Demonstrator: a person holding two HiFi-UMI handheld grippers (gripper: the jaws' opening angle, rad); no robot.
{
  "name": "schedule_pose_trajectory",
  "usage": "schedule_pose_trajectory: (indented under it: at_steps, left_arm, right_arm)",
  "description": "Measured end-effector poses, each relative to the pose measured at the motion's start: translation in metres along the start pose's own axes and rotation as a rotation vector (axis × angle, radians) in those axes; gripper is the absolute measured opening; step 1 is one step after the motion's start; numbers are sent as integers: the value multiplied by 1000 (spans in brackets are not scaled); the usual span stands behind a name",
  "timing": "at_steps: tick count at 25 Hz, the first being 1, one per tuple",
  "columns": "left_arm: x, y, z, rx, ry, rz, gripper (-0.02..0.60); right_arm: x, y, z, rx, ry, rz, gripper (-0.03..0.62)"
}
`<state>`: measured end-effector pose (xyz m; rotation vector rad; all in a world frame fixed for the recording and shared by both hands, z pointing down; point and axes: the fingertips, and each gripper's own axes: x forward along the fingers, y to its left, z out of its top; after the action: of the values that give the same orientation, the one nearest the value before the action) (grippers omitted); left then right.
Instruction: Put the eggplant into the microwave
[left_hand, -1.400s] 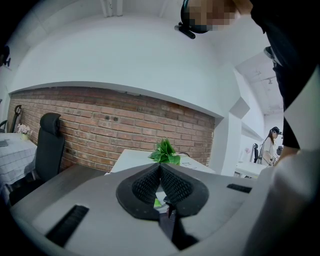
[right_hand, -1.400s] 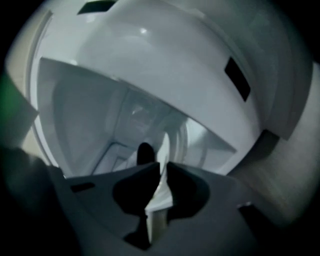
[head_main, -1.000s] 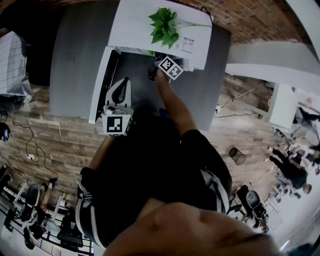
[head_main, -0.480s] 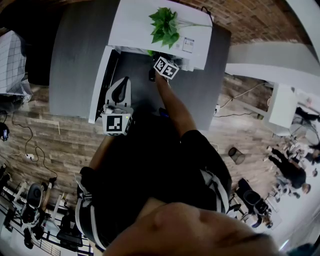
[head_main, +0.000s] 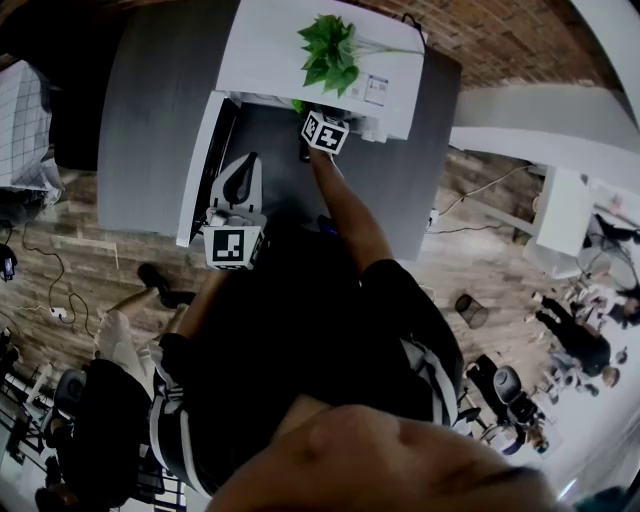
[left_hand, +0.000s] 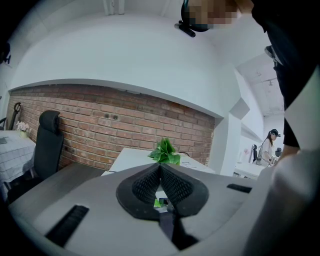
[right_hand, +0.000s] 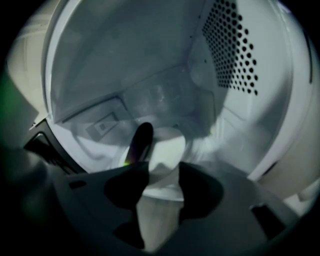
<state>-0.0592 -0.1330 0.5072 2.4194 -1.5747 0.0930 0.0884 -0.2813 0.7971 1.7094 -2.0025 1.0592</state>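
Right gripper view: eggplant beyond opening hand-held gripper.

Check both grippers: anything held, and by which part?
Nothing held. Right gripper: jaws opening inside the white microwave; the dark elongated eggplant lies beyond them, not between. Left gripper shut, empty.

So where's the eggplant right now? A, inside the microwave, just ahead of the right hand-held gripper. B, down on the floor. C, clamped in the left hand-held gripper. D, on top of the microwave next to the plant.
A: the right gripper view shows the dark eggplant inside the microwave, just past the right hand-held gripper, whose jaws are opening with nothing between them.
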Motion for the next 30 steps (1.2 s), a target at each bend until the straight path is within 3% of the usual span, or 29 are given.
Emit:
schedule_pose_trajectory:
  at_steps: [8, 17, 25, 30]
  left_arm:
    - [1, 1, 0, 3, 3, -2, 35]
    - [1, 0, -1, 11, 1, -9, 35]
    - [1, -3, 0, -4, -4, -13, 35]
    - [0, -3, -1, 8, -4, -17, 35]
  right_arm:
    - [-2, 1, 1, -6, -9, -9, 239]
    - [-7, -3, 4, -2, -31, -3, 239]
    - [-23, 4, -1, -106, -40, 1, 229]
    - [-29, 16, -9, -210, -30, 7, 161]
